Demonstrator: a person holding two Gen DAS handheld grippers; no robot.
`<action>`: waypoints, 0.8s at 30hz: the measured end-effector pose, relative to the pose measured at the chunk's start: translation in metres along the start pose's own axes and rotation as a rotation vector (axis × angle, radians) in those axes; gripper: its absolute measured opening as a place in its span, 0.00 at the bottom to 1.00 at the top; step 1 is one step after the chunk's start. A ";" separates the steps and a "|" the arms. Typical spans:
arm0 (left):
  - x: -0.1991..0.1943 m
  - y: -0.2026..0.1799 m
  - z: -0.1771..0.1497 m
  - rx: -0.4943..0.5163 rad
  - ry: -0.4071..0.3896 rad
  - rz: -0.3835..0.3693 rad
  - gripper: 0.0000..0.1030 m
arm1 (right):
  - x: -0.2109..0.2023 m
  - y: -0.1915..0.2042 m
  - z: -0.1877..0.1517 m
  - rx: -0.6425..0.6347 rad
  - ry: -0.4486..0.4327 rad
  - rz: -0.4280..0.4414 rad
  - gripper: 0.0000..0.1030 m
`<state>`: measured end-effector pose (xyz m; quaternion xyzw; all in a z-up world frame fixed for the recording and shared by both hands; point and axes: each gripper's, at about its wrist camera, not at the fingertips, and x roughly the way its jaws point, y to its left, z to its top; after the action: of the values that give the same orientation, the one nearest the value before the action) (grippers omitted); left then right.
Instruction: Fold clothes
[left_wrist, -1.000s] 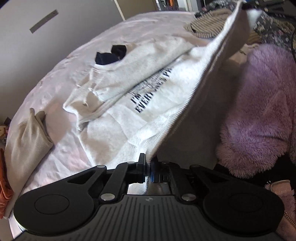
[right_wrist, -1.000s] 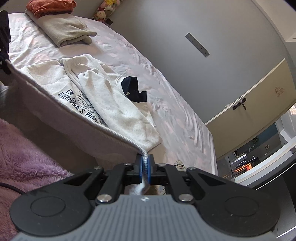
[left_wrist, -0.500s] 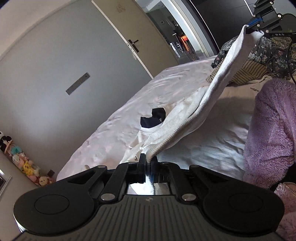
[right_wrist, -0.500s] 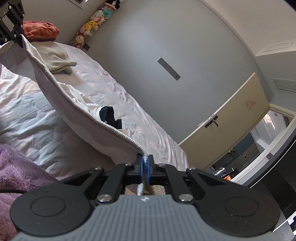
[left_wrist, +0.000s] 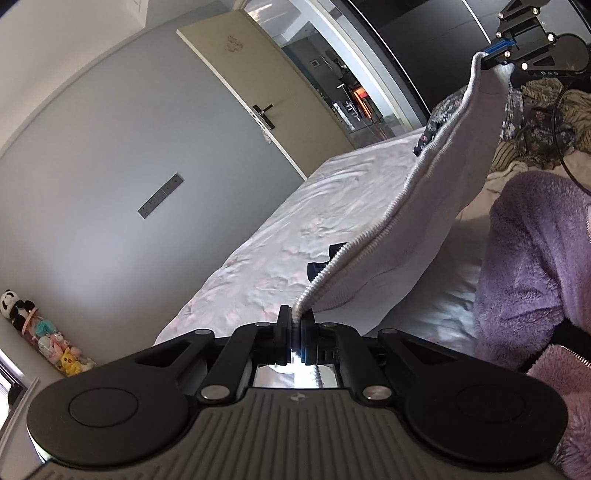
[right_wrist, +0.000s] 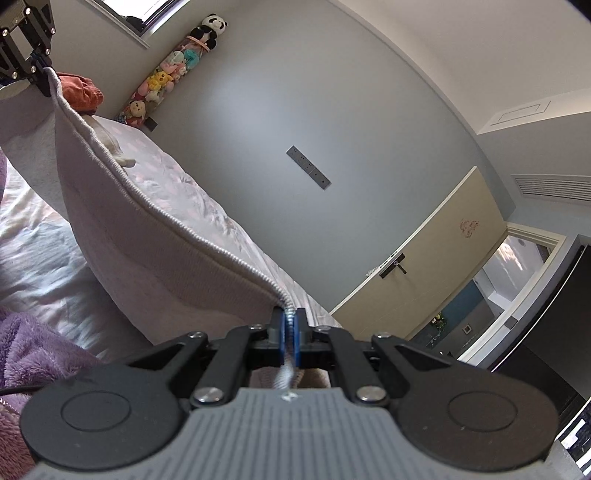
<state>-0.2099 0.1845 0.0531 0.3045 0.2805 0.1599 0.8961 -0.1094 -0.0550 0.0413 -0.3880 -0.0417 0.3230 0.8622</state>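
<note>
Sweatshirt (left_wrist: 436, 221) hangs over bed (left_wrist: 295, 229), ribbed hem taut between left hand-held gripper (left_wrist: 294, 326) and right hand-held gripper (right_wrist: 290, 328), both clamped on hem corners. Soft, limp, moderately light; hem corners best hold.

Both wrist cams sit low behind own fingers, tilted up. Left cam faces the right gripper (left_wrist: 491, 61); right cam faces back. Shared: bed (left_wrist: 332, 206), grey wall (right_wrist: 332, 110).

1. The sweatshirt (left_wrist: 436, 206), stretched taut above the bed (left_wrist: 295, 236), walls off the space behind it.
2. Beyond the sweatshirt the bed lies bare.
3. A purple fleece (left_wrist: 532, 266) crowds its near side.
</note>
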 end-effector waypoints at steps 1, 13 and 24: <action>0.006 0.000 0.002 0.014 0.004 0.000 0.03 | 0.004 0.000 -0.001 0.001 0.006 0.003 0.05; 0.114 0.036 0.032 0.141 0.084 -0.073 0.03 | 0.128 -0.018 0.006 0.006 0.085 0.053 0.05; 0.287 0.094 0.043 0.084 0.211 -0.247 0.03 | 0.306 -0.023 0.008 0.025 0.173 0.096 0.05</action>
<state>0.0326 0.3676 0.0248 0.2864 0.4147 0.0677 0.8611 0.1411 0.1199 0.0081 -0.4054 0.0553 0.3299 0.8508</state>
